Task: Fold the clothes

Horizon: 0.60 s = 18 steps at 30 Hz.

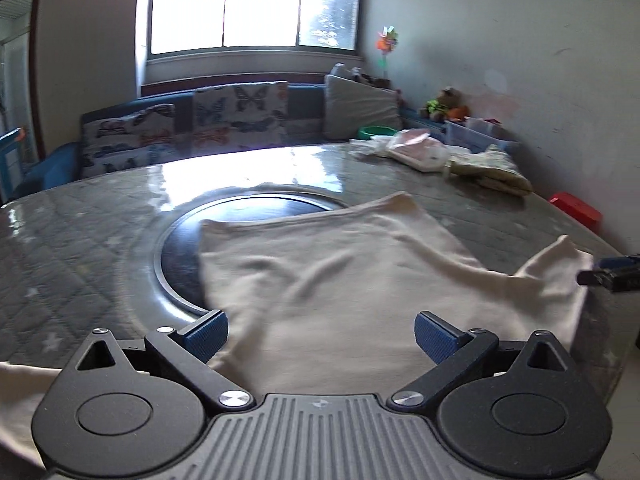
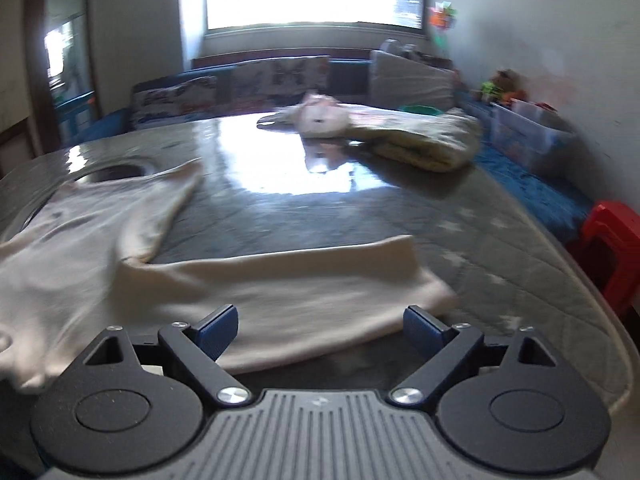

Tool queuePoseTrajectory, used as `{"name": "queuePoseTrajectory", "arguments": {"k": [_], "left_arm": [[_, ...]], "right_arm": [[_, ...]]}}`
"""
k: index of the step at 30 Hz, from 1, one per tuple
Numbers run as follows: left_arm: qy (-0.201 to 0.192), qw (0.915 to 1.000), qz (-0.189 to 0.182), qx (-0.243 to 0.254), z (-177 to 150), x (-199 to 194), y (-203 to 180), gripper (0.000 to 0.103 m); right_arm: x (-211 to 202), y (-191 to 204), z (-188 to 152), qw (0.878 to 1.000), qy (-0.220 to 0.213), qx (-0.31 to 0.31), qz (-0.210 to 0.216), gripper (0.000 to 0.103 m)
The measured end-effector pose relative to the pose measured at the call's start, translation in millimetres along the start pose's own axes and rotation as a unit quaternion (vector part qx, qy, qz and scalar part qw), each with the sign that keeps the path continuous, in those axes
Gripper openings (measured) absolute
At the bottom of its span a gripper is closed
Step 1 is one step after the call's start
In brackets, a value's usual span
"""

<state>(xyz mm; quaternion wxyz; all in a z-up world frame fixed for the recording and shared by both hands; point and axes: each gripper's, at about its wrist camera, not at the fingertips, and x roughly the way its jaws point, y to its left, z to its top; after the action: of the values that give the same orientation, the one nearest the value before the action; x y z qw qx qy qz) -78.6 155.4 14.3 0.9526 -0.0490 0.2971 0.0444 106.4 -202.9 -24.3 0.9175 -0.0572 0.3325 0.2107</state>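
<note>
**Cream garment spread on the desk, both hand-held grippers wide apart**

A cream garment lies flat on the desk, which has a grey quilted cover with small white stars under a glossy sheet. The far left part of the garment covers one side of the dark round inset in the desk. In the right wrist view one long sleeve of the garment stretches away from the body toward the red stool that stands beside the desk edge.

The left hand-held gripper hovers over the near edge of the garment. Its blue pads stand far apart and nothing is between them. The right hand-held gripper is also wide open, just above the sleeve, and it grips nothing. In the left wrist view a dark part of it shows at the right border, close to a raised corner of the cloth.

Beyond the garment, at the far side of the desk, lies a pile of other clothes: a yellowish folded piece and a pink-white one. Behind the desk stands a sofa with butterfly cushions. Near the wall is a clear plastic box; what it has inside is too blurred to tell. No writing or label can be read anywhere.
</note>
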Motion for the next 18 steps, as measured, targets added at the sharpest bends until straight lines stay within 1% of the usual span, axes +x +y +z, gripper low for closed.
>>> {"name": "queuePoseTrajectory", "arguments": {"k": [5,7,8,10,11,13,14,15,17,18], "left_arm": [[0.005,0.9989,-0.039,0.024,2,11,-35,0.103],[0.008,0.9981,-0.049,0.036,2,14,-46,0.103],[0.009,0.9977,-0.053,0.041,1,16,-51,0.103],[0.012,0.9969,-0.062,0.048,1,18,-59,0.103],[0.013,0.9964,-0.066,0.051,1,19,-63,0.103],[0.016,0.9954,-0.076,0.057,0,22,-70,0.103],[0.017,0.9949,-0.08,0.059,0,23,-73,0.103],[0.018,0.9944,-0.084,0.061,0,24,-77,0.103],[0.02,0.9934,-0.092,0.065,0,26,-83,0.103],[0.021,0.993,-0.096,0.067,-1,27,-86,0.103]], "right_arm": [[14,-31,7,0.998,0.002,0.056,-0.038,0.081],[21,-39,8,0.996,0.008,0.074,-0.047,0.072],[22,-40,7,0.996,0.008,0.077,-0.051,0.07],[25,-42,6,0.995,0.008,0.082,-0.057,0.061],[26,-43,6,0.995,0.008,0.084,-0.061,0.059],[25,-42,4,0.994,0.004,0.085,-0.068,0.044],[25,-42,4,0.994,0.002,0.087,-0.069,0.04],[24,-43,4,0.994,0.001,0.09,-0.068,0.032],[24,-45,4,0.993,-0.003,0.098,-0.064,0.022],[23,-47,3,0.993,-0.005,0.107,-0.057,0.013]]}}
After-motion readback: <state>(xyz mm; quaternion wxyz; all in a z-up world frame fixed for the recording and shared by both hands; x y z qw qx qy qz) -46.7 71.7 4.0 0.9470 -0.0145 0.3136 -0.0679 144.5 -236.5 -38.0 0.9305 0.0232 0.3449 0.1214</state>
